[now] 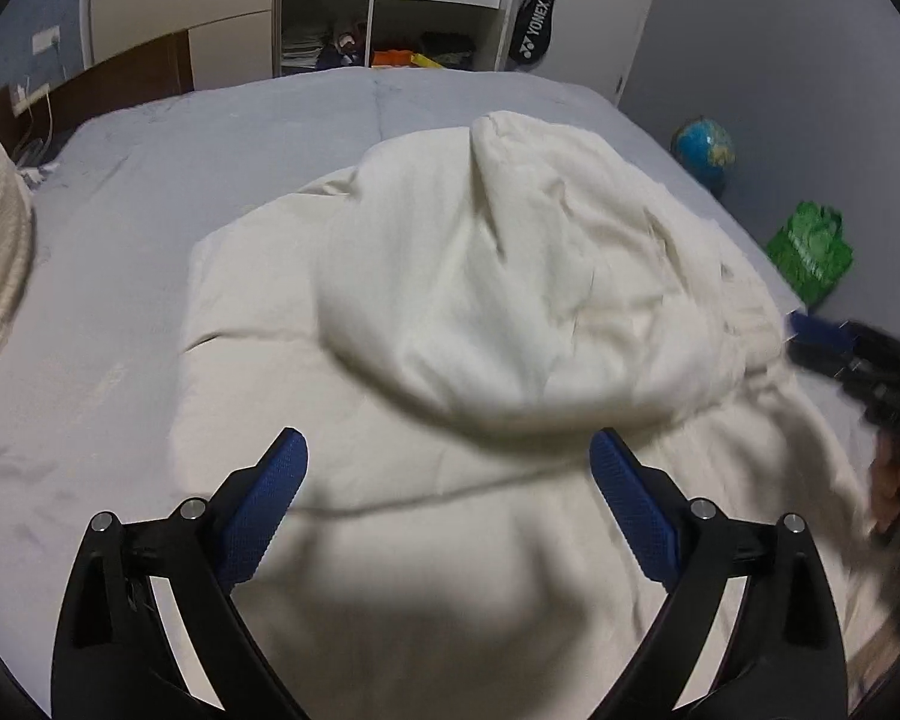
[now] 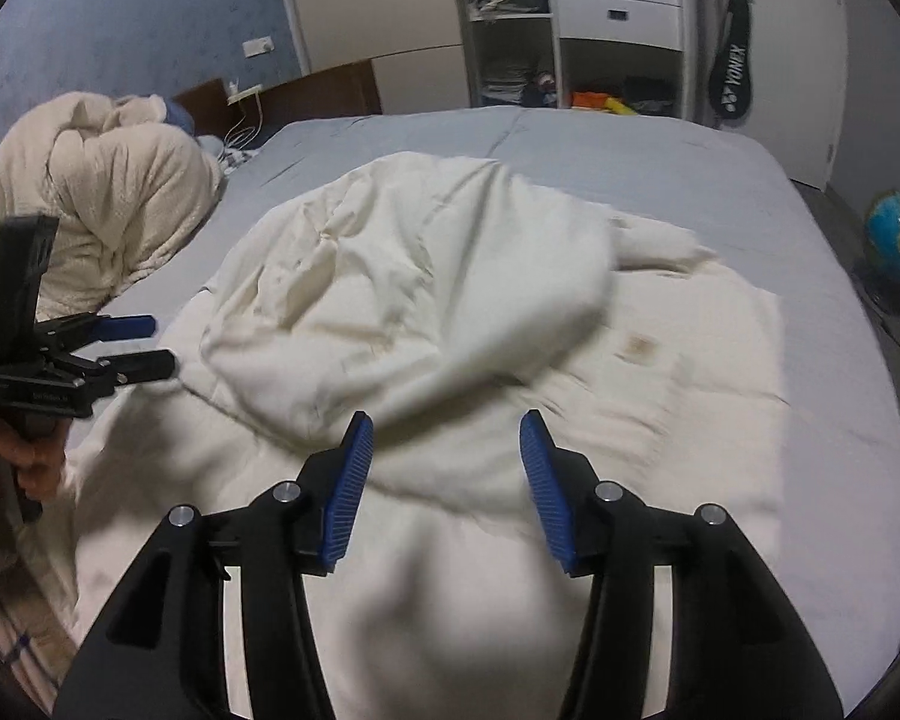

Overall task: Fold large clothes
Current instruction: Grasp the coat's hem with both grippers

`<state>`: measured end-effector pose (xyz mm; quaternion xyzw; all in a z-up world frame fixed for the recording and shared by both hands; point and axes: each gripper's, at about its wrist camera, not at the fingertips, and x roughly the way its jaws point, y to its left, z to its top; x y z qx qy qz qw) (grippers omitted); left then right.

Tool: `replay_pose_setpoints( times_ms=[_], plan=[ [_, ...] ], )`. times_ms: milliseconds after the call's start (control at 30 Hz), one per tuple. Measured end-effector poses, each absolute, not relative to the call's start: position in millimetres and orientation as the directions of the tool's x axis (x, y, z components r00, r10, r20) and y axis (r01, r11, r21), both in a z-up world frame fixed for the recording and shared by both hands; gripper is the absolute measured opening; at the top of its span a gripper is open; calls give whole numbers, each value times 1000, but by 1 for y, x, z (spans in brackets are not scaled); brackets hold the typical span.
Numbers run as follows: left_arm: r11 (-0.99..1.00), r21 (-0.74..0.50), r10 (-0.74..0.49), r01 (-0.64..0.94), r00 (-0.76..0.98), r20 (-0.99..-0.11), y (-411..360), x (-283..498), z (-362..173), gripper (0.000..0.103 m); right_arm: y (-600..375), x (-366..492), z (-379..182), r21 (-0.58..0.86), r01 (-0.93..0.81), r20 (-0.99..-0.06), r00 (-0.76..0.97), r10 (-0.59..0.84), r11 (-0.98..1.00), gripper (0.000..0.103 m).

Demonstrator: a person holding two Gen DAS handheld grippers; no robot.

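Observation:
A large cream-white padded garment (image 1: 498, 300) lies spread on the grey bed (image 1: 210, 138), its far half folded back in a bulging mound over the near half. It also shows in the right wrist view (image 2: 426, 300), with a brown stain on the flat right part. My left gripper (image 1: 447, 468) is open and empty, just above the near part of the garment. My right gripper (image 2: 447, 450) is open and empty above the same near part. In the left wrist view the right gripper (image 1: 822, 342) shows at the garment's right edge. In the right wrist view the left gripper (image 2: 138, 342) shows at its left edge.
A bunched beige blanket (image 2: 90, 192) lies at the bed's left. A wardrobe with open shelves (image 2: 570, 30) and a hanging racket bag (image 2: 732, 78) stand behind the bed. A globe (image 2: 897, 240) and a green bag (image 1: 810, 252) are on the floor to the right.

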<state>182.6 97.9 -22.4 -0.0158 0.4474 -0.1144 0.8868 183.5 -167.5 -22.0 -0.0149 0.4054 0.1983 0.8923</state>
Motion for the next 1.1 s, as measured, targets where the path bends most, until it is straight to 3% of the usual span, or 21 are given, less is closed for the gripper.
replay_pose_setpoints(
  times_ms=[67, 200, 500, 767, 867, 1000, 1100],
  plan=[
    [976, -98, -190, 192, 550, -814, 108, 167, -20, 92, -185, 170, -14, 135, -355, -736, 590, 334, 925, 55],
    [986, -77, -143, 150, 500, -854, 136, 146, -18, 92, -238, 139, -11, 202, -293, -770, 541, 337, 934, 58],
    [975, -220, -190, -33, 389, -902, 207, 91, -26, 92, -328, 75, -37, 363, -76, -826, 436, 358, 929, 58],
    [955, -292, -263, -46, 312, -913, 216, 61, -40, 89, -359, 34, -67, 492, 35, -817, 363, 448, 870, 58],
    [950, -311, -289, -34, 282, -915, 213, 57, -46, 84, -356, 28, -75, 551, 42, -797, 321, 511, 833, 58],
    [942, -329, -306, -63, 238, -922, 214, 57, -59, 68, -352, 25, -79, 591, 37, -780, 282, 559, 806, 58],
    [940, -326, -300, -103, 211, -930, 218, 58, -67, 61, -353, 24, -79, 595, 43, -779, 278, 563, 802, 58]
  ],
)
